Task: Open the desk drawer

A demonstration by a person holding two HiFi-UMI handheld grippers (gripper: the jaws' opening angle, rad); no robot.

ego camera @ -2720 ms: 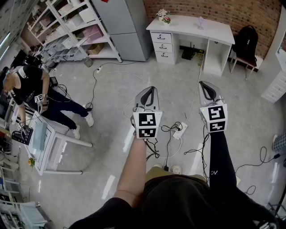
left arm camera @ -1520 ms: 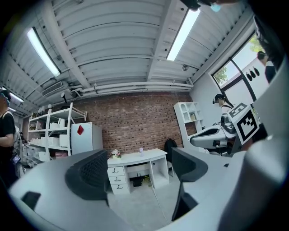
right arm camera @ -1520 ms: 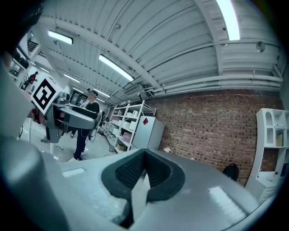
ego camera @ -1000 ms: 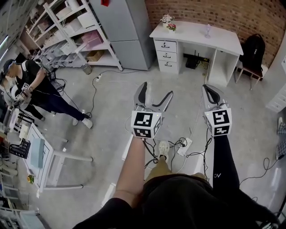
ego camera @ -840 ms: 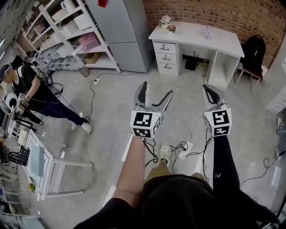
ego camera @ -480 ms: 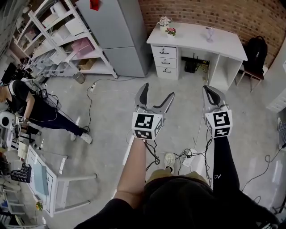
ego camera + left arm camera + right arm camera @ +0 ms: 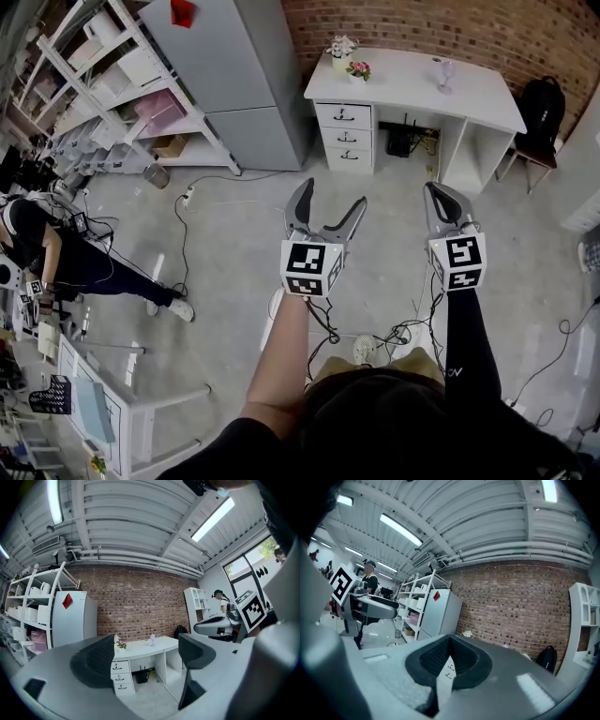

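**Drawers (image 7: 348,137) all shut, both claws well short of them**

Brick wall (image 7: 422,28) at the back, a grey cabinet (image 7: 234,75) to the left, and the white worktop (image 7: 403,84) against the wall. The three-drawer stack sits under its left end, every front flush. Both claws hang over the floor, well apart from it. The left claw (image 7: 330,195) is spread wide, nothing in it. The right claw (image 7: 437,192) is pinched together, empty. Small flowers (image 7: 356,69) and a glass (image 7: 444,73) stand on top.
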